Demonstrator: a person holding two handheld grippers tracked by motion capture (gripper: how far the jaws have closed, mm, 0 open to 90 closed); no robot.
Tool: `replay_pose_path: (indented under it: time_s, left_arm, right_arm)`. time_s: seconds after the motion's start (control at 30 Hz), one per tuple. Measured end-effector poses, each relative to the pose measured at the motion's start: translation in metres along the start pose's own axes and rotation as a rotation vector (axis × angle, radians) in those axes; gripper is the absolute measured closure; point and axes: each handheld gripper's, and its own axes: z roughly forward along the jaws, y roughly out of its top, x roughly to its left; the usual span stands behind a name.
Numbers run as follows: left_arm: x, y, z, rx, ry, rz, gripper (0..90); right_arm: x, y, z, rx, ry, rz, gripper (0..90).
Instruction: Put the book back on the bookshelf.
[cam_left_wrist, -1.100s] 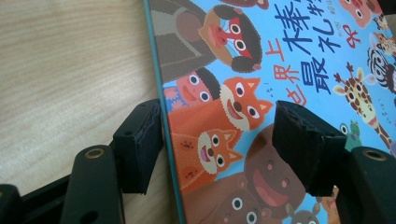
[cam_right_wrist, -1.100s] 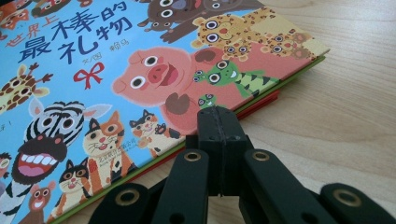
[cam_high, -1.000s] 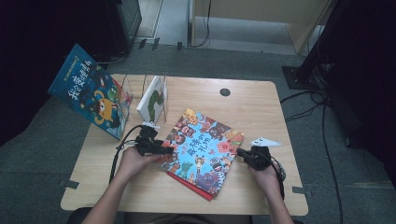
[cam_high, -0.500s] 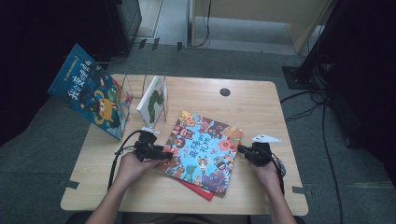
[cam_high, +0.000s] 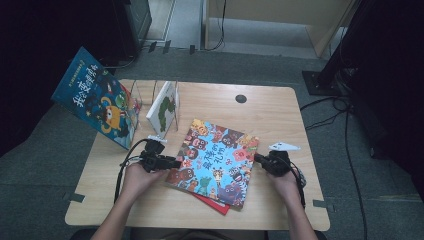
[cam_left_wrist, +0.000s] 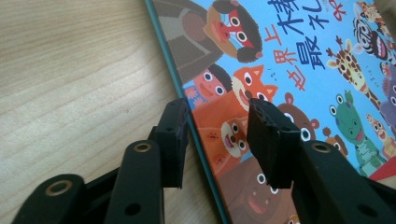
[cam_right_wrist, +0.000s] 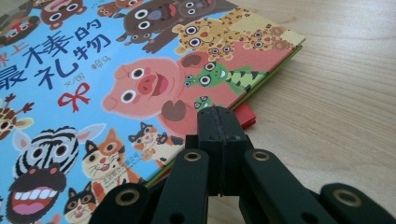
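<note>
Animal picture book lies flat mid-bench on a red book. My left gripper, jaws just closing, straddles its spine edge, unpinched. Right gripper, pressed together, touches the far edge. Risk: jaws slip, cover flops open.

Book under my grippers: sky-blue cover, crowded cartoon animals — pink pig, orange fox, green frog, spotted leopards, striped zebra; dark blue lettering, small red bow. Red book beneath it, edge peeking toward table's near edge. My left gripper and right gripper: black, brass-coloured pins. Table: pale wood grain. Book at table's left edge: blue, yellow lettering, orange animal. Upright book: white, green figure.
</note>
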Motion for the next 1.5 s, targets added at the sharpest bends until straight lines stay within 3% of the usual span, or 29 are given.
replay_pose_path:
  time_s: [0.2, 0.57, 1.23, 1.3, 1.5]
  left_arm:
    - [0.008, 0.01, 0.003, 0.011, 0.021, -0.003, 52.2]
    - [0.018, 0.023, 0.013, 0.02, 0.001, -0.021, 45.7]
    - [0.017, 0.031, 0.023, 0.026, -0.026, 0.012, 42.2]
    - [0.016, 0.032, 0.024, 0.033, -0.045, 0.01, 42.1]
    - [0.016, 0.031, 0.025, 0.024, -0.053, -0.007, 41.3]
  right_arm:
    - [0.004, -0.002, -0.004, 0.006, 0.009, -0.007, 90.0]
    - [0.012, -0.006, -0.007, 0.015, 0.023, -0.036, 90.0]
    - [0.024, -0.015, -0.015, 0.025, 0.045, -0.076, 90.0]
    - [0.024, -0.015, -0.015, 0.027, 0.045, -0.08, 90.0]
    - [0.025, -0.014, -0.013, 0.027, 0.043, -0.077, 90.0]
